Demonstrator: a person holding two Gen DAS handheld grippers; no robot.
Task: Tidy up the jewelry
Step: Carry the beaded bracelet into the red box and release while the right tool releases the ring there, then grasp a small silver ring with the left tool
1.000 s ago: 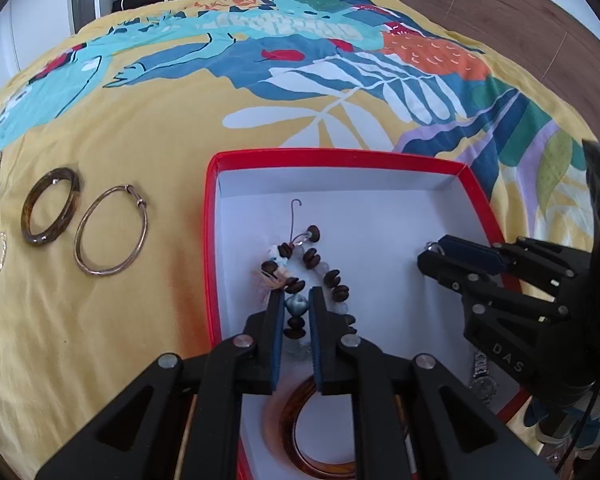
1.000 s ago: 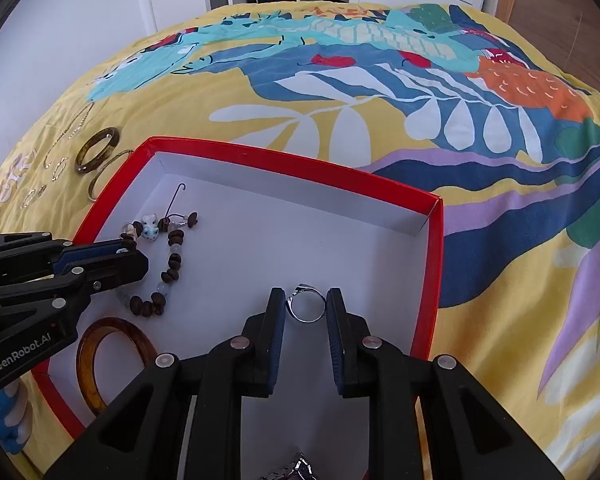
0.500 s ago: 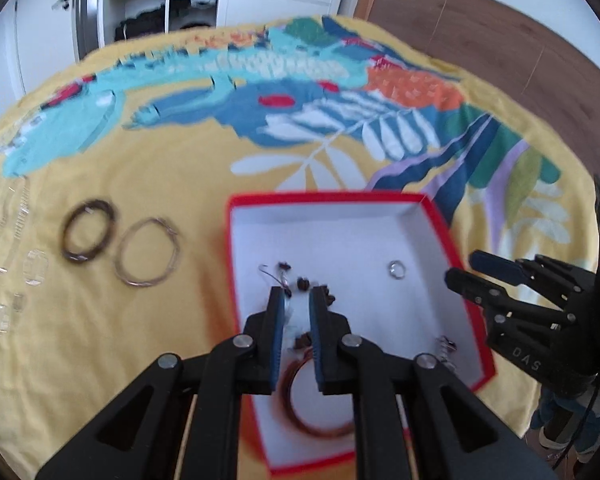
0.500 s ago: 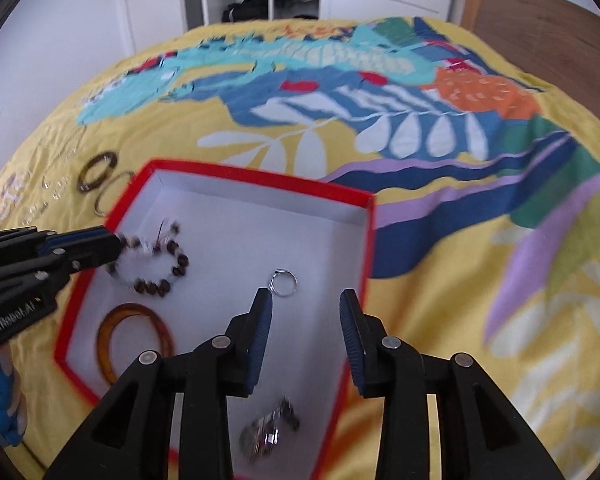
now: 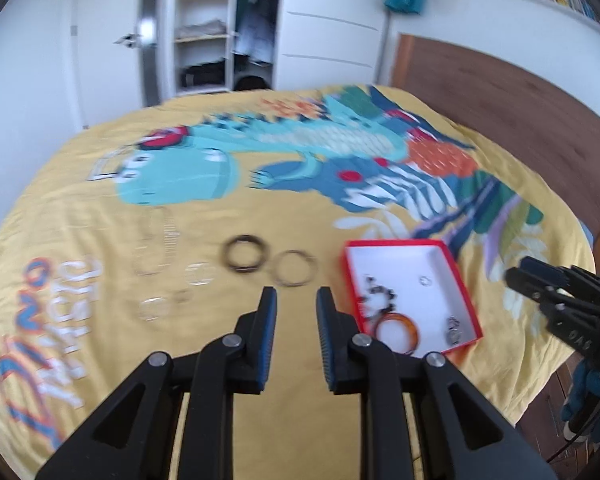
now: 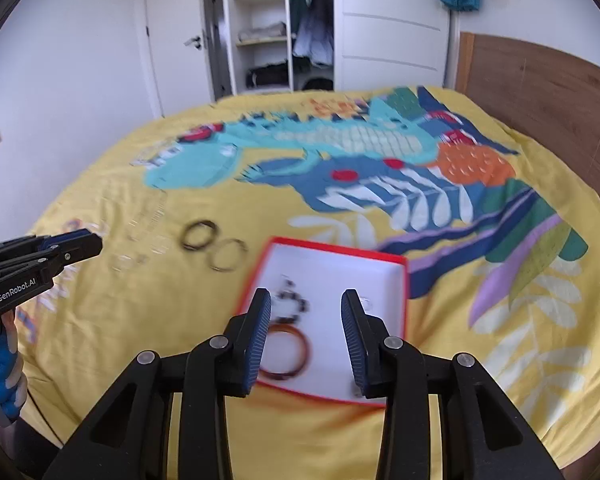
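Red box (image 5: 456, 280) right of the wide, empty left claw (image 5: 296, 296), holding bead bracelet (image 5: 374, 294), amber bangle (image 5: 396, 330), small ring (image 5: 424, 281), watch (image 5: 454, 329), right claw (image 6: 305, 300) wide above it, empty

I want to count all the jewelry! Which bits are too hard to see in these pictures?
- Pale clear pieces on the yellow bedspread: left view, motion blur; count unclear.
- Small silver piece in the red-rimmed white box: left view, too small to identify.
- Dark beaded bracelet: right view, blurred, partly behind the right tool.
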